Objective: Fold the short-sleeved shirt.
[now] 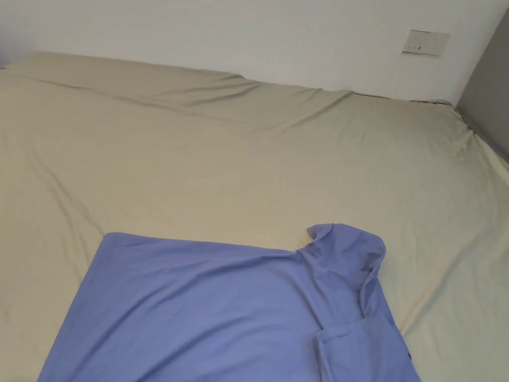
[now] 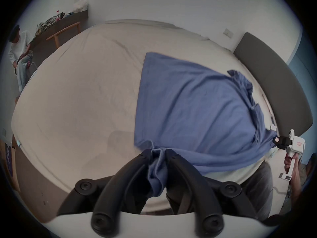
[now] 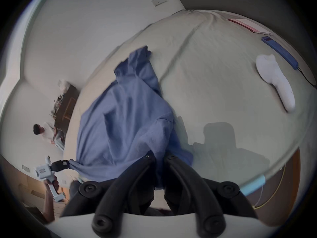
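up close, the left hand-held gripper (image 2: 158, 153) has its two jaws clamped on a bunched corner of the blue short-sleeved shirt (image 1: 218, 308), the cloth gathered thick between them. the right hand-held gripper (image 3: 159, 156) pinches another bunch of the shirt's near edge in the same way, both jaws pressed on the fabric. between the two grips the near edge of the shirt hangs stretched in a shallow sag, lifted off the bed (image 1: 209, 164), close to the person's body.

beyond that lifted edge the rest of the shirt lies spread on the bed's pale sheet, fairly flat across its body, with a straight far edge. one sleeve (image 1: 348, 246) at the shirt's far right corner is crumpled and partly turned over, and a doubled flap sits near the right-hand grip.

to my eye the folding has barely begun: the shirt is only being laid out or drawn straight, no clean fold is visible, and the sleeves and the body folds are all left to do.

further from the shirt, a white sock-like item (image 3: 274, 82) and a blue strip (image 3: 279, 52) lie on the bed, and another person (image 2: 19, 52) sits past the bed's far side.
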Available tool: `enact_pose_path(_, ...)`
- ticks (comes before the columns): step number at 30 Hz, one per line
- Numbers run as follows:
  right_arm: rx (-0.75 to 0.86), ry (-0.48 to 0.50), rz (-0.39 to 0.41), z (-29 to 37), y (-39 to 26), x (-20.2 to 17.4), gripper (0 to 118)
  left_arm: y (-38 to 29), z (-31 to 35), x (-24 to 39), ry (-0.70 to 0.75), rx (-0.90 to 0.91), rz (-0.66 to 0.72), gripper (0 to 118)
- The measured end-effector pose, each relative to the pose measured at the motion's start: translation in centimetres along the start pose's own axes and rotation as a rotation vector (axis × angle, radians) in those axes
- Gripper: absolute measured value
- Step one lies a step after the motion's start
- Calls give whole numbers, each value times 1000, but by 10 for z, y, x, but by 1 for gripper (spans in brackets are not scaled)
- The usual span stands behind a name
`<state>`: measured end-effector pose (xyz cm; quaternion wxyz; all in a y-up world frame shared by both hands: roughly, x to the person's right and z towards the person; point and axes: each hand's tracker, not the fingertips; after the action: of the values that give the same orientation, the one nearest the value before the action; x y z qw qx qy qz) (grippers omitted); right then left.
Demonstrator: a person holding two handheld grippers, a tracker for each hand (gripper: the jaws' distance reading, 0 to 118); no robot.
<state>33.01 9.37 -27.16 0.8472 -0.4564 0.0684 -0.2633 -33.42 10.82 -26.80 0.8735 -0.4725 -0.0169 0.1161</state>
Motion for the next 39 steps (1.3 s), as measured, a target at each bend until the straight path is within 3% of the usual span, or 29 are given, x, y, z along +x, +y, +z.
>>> enact_pose_path(8,44,-4,-19,-83,98,-31,19,73,-53,11,28,27,36,18)
enact_pose_path(9,61,-77,-2,-97,107,-34,25,79,-65,9,34,22,54,18)
enact_pose_path(10,75,-161,28,-110,112,-36,41,82,-75,7,62,9,79,18)
enact_pose_path(11,84,-227,53,-122,115,-39,59,85,-85,8,92,-8,92,26)
enact_pose_path(12,85,-265,84,-132,115,-39,75,85,-91,10,146,-18,87,46)
enact_pose_path(13,79,-295,117,-138,114,-40,84,84,-95,13,181,-12,79,85)
enact_pose_path(14,63,-314,157,-140,111,-42,84,80,-97,17,213,-14,49,105)
enact_pose_path(21,307,-300,295,-45,80,-52,88,58,-62,6,151,37,47,107)
enact_pose_path(25,248,-265,331,-15,59,-47,107,37,-69,9,111,-75,-13,107)
enact_pose_path(27,175,-287,352,-22,51,-44,109,30,-94,8,135,-98,-50,104)
enact_pose_path(29,158,-290,359,-39,45,-39,109,28,-109,16,119,-103,-45,75)
enact_pose_path(30,112,-314,347,-53,44,-40,109,27,-107,22,169,-90,-55,76)
enact_pose_path(31,61,-296,344,-66,42,-39,109,34,-101,26,175,-73,-82,65)
enact_pose_path(33,-47,-263,328,-95,37,-36,109,38,-94,27,64,-66,-63,19)
enact_pose_path(35,-147,-300,326,-121,29,-39,92,41,-91,29,68,-89,-71,15)
enact_pose_path(36,-80,-414,407,-122,21,-46,91,41,-91,28,73,-98,-64,14)
enact_pose_path(37,-38,-387,470,-116,21,-56,80,41,-89,24,56,-108,-46,14)
enact_pose_path(38,-79,-346,452,-110,24,-59,59,41,-85,18,17,-114,-20,14)
enact_pose_path(39,-86,-310,420,-101,26,-59,28,43,-79,14,3,-108,-4,14)
